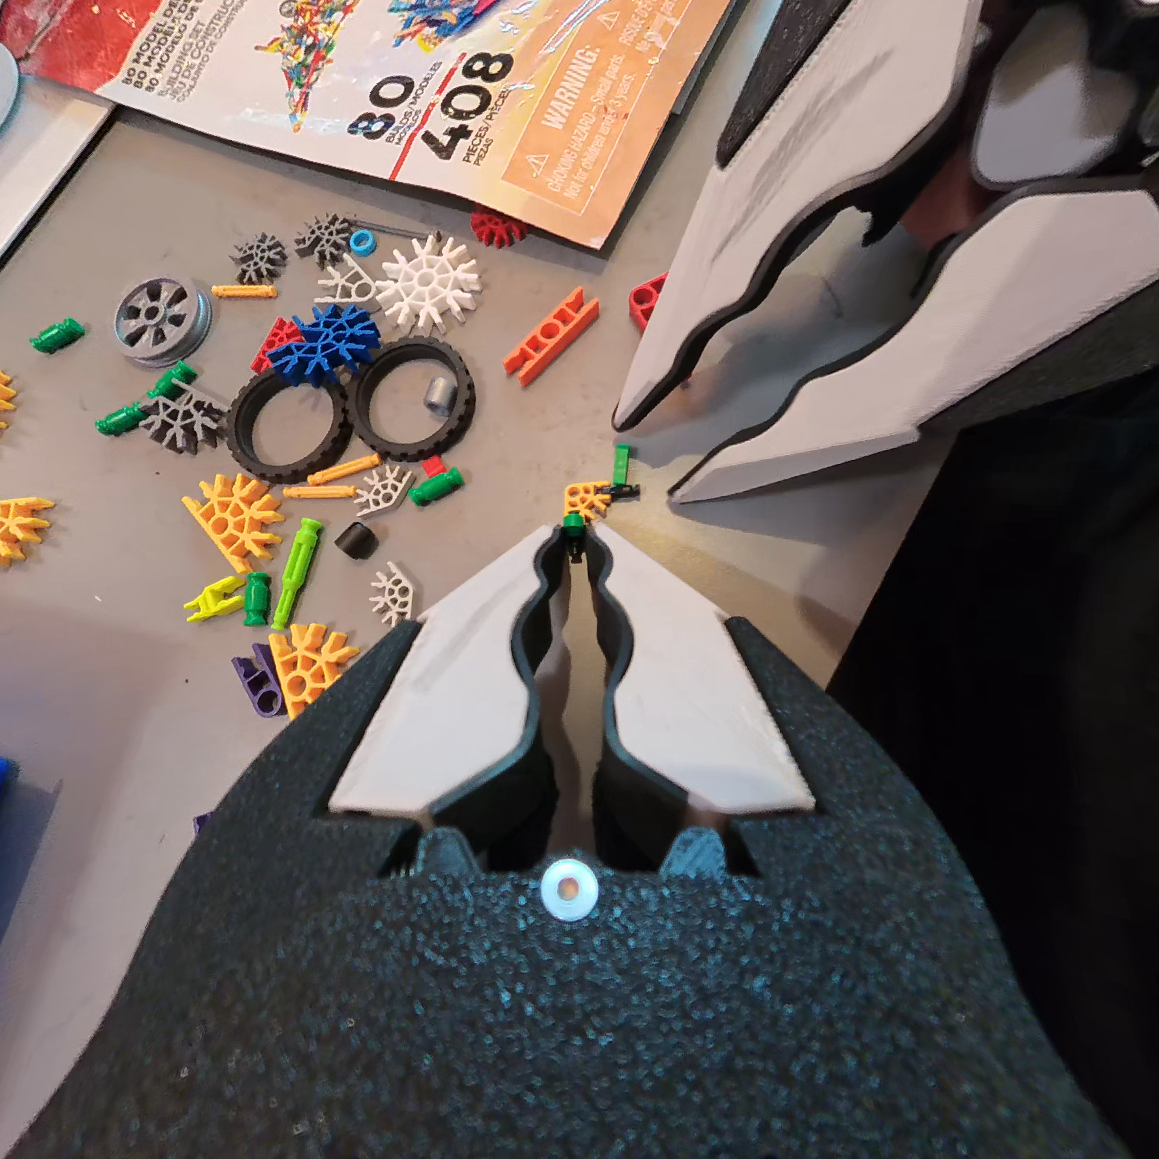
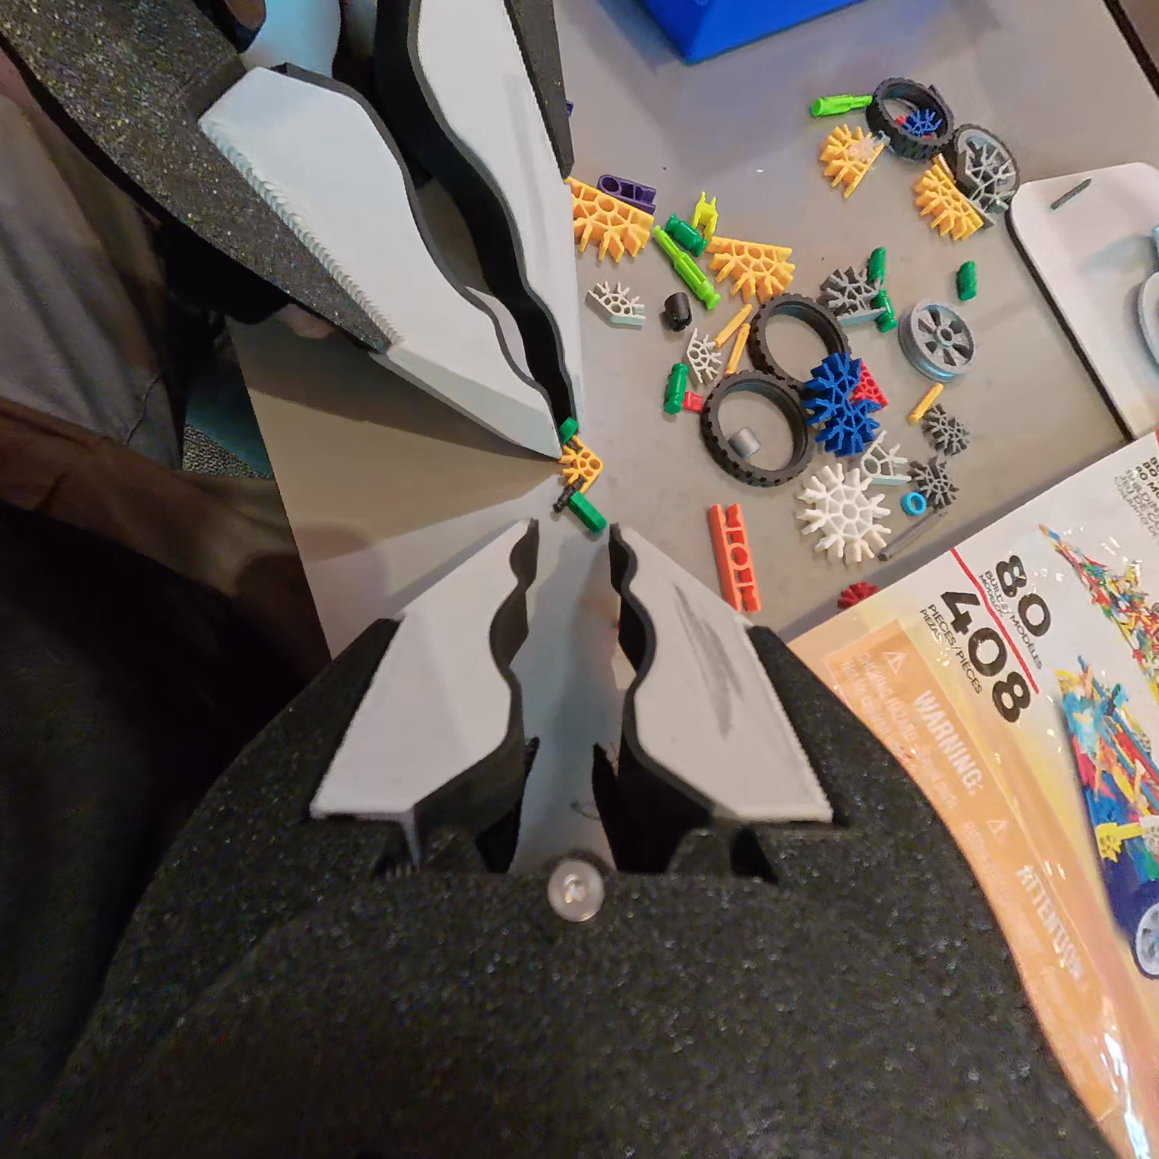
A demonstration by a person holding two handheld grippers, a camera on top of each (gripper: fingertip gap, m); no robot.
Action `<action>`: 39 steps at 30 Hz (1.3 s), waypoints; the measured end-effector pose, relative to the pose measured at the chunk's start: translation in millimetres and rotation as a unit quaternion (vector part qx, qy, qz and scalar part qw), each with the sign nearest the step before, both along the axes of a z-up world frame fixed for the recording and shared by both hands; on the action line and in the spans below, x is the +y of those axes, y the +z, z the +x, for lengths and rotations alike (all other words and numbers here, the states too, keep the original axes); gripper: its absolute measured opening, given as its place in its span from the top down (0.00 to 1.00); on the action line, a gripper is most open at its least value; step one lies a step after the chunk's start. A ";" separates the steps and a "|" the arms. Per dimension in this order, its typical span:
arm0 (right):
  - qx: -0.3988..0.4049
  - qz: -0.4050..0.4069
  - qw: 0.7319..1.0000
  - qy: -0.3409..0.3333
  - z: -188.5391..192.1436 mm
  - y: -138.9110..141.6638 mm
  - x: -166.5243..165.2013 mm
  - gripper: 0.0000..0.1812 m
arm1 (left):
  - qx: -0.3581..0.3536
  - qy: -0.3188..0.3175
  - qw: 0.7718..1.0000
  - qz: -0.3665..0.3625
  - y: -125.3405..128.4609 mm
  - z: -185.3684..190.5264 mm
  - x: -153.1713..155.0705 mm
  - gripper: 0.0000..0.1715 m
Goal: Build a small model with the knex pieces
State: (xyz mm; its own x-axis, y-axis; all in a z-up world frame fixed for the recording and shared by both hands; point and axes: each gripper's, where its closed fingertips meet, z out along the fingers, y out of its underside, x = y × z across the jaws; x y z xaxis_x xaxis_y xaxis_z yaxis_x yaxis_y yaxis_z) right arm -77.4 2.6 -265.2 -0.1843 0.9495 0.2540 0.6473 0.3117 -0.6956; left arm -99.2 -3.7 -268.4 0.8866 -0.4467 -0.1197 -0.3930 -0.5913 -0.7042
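My left gripper (image 1: pixel 572 533) is shut on a short green rod (image 1: pixel 572 523) at its very tips. That rod is plugged into a small yellow corner connector (image 1: pixel 586 500), held just above the grey table. A second green rod (image 1: pixel 621 463) with a black tip sticks out of the connector's other side. My right gripper (image 2: pixel 572 528) is open, and this second green rod (image 2: pixel 587 512) lies just ahead of its fingertips, apart from them. The right wrist view shows the left gripper (image 2: pixel 562 442) coming in from the upper left, with the yellow connector (image 2: pixel 580 464) at its tips.
Loose construction-toy pieces lie on the table (image 1: pixel 552 407): two black tyres (image 1: pixel 288 433), a blue connector (image 1: pixel 326 342), a white snowflake connector (image 1: pixel 429 285), an orange piece (image 1: pixel 550 335) and a grey wheel hub (image 1: pixel 160 320). A printed plastic bag (image 2: pixel 978 721) lies beside my right gripper. A white tray (image 2: pixel 1079 263) stands farther off. Only a small space, under 4 cm, lies between the two pairs of fingers. About 4 cm separates my right fingertips from the orange piece (image 1: pixel 550 335). The right camera catches it too, in the right wrist view (image 2: pixel 734 553).
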 end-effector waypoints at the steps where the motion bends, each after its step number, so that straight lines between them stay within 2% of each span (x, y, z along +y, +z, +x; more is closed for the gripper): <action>1: -0.001 0.000 1.000 0.001 -0.6 -0.4 -0.9 0.90 | -0.001 -0.002 1.000 0.000 0.0 0.6 0.1 0.98; 9: -0.001 -0.001 1.000 -0.014 -5.8 -0.9 2.2 0.91 | 0.001 0.005 1.000 0.000 -0.2 2.3 0.5 0.98; 22: 0.008 0.016 1.000 -0.018 -8.5 -0.5 8.2 0.94 | 0.028 0.066 0.997 0.012 -0.2 -1.3 1.7 0.97; 30: 0.009 0.004 1.000 -0.029 -6.5 0.5 11.8 0.87 | 0.032 0.077 0.996 0.014 -0.2 -3.3 2.4 0.97; 39: 0.002 -0.007 1.000 -0.024 -10.3 -1.2 7.8 0.92 | 0.030 0.085 0.996 0.016 0.2 -3.2 4.2 0.98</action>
